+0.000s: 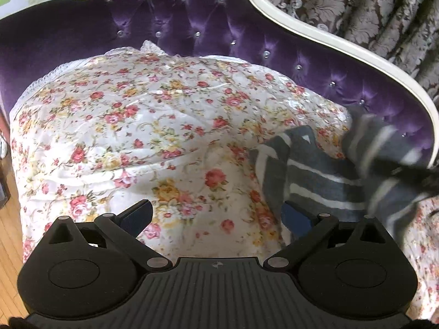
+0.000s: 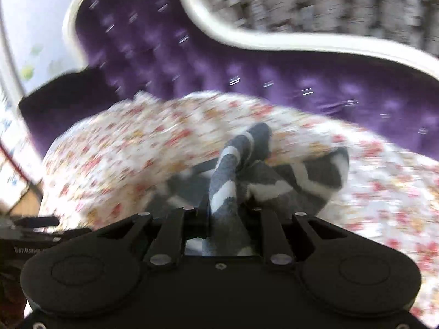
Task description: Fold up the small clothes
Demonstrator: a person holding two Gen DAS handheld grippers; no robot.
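A small grey garment with white stripes (image 1: 323, 181) lies on the floral sheet (image 1: 137, 115) at the right of the left wrist view. My left gripper (image 1: 216, 213) is open and empty, low over the sheet, its right finger next to the garment's edge. My right gripper (image 2: 223, 213) is shut on the same striped garment (image 2: 227, 186), which bunches up between its fingers and hangs forward onto the sheet (image 2: 123, 142). The right wrist view is blurred by motion. In the left wrist view the right gripper shows only as a dark blur at the far right.
The sheet covers the seat of a purple tufted sofa (image 1: 192, 19) with a white curved frame (image 1: 315, 33). A patterned curtain (image 1: 370, 8) hangs behind it. Wooden floor (image 1: 8, 260) lies at the left.
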